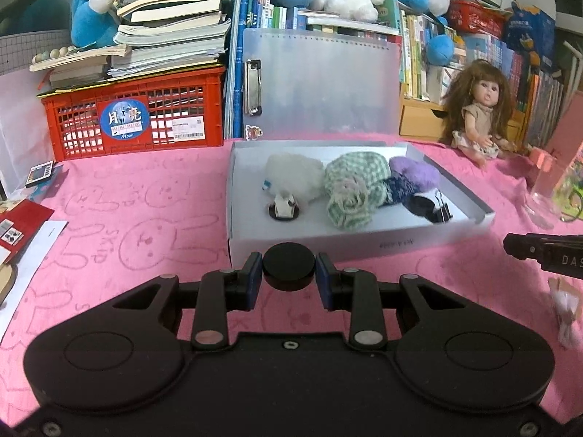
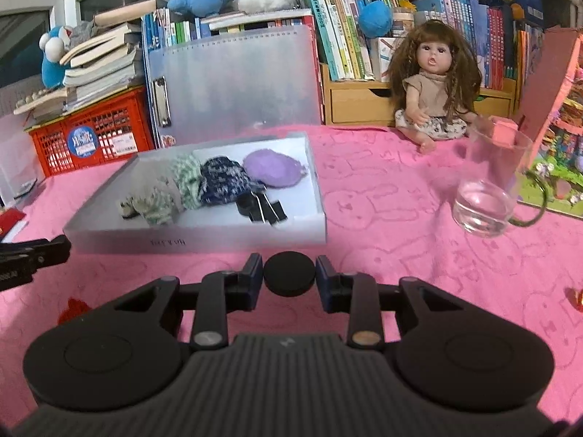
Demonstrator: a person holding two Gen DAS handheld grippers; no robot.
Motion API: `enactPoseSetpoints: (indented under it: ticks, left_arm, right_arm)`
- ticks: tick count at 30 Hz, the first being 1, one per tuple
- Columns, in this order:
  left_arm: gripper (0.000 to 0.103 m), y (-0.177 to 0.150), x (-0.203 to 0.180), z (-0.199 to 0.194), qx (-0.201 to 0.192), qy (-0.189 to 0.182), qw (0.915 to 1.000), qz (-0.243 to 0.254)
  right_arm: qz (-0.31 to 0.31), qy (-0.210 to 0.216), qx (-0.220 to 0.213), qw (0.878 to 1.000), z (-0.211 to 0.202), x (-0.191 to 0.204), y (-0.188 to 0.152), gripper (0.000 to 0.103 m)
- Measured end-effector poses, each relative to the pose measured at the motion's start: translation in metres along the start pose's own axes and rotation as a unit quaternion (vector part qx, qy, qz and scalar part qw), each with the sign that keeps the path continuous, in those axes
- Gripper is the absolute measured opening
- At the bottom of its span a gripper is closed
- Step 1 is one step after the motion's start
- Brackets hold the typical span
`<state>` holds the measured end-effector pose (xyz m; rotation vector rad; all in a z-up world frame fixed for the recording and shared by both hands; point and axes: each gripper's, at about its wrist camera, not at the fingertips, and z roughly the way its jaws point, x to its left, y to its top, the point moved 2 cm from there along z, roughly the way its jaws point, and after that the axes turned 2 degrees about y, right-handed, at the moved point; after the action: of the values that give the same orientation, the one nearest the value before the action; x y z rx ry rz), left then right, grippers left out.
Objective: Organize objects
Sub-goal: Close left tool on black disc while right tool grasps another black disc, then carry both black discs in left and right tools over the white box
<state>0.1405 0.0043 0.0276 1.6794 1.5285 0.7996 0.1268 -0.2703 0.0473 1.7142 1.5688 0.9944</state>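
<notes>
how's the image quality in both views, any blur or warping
Left wrist view: fisheye bends the white box edges, and the doll near the rim looks soft. Right wrist view: the glass shows glare, the book shelf bows, corners go dark.

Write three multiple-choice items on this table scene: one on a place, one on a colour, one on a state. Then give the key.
1. Where does the purple fluffy piece lie?
A. on the red crate
B. in the white box
C. in the doll's lap

2. What colour is the cloth under the box?
A. pink
B. blue
C. green

3. How does the glass stand?
A. on its side
B. upside down
C. upright, mouth up

Key:
1 B: the purple piece lies at the right end of the box, beside the dark blue knitted piece.
2 A: both views show pink cloth all around the box.
3 C: its open rim is on top and its thick base rests on the cloth.
</notes>
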Motion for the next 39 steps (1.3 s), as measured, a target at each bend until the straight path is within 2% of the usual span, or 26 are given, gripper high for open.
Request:
enactPoseSetpoints:
  ticks: [12,19,26,33,39]
  left_arm:
    - [0.03,0.032,0.003,0.028,-0.006,0.012,0.9998,-0.014]
    - [0.03,0.042,0.005,0.052,0.007,0.016,0.9996,-0.023]
    - [0.03,0.046,0.002,0.073,0.022,0.01,0.9995,-0.018]
    - [0.03,0.046,0.0,0.09,0.034,0.006,0.9993,-0.016]
    - [0.03,0.046,-0.002,0.106,0.045,0.009,0.9989,-0.014]
  right_arm:
    - [0.013,0.015,0.007,1.0,0.03,0.003,0.035,0.036]
    - [0.011,0.032,0.026,0.999,0.053,0.012,0.047,0.036]
    - [-0.006,0.048,0.054,0.997,0.078,0.028,0.05,0.036]
    - [0.005,0.056,0.084,0.995,0.105,0.031,0.051,0.036]
    - [-0.023,0.059,0.092,0.994,0.115,0.042,0.057,0.036]
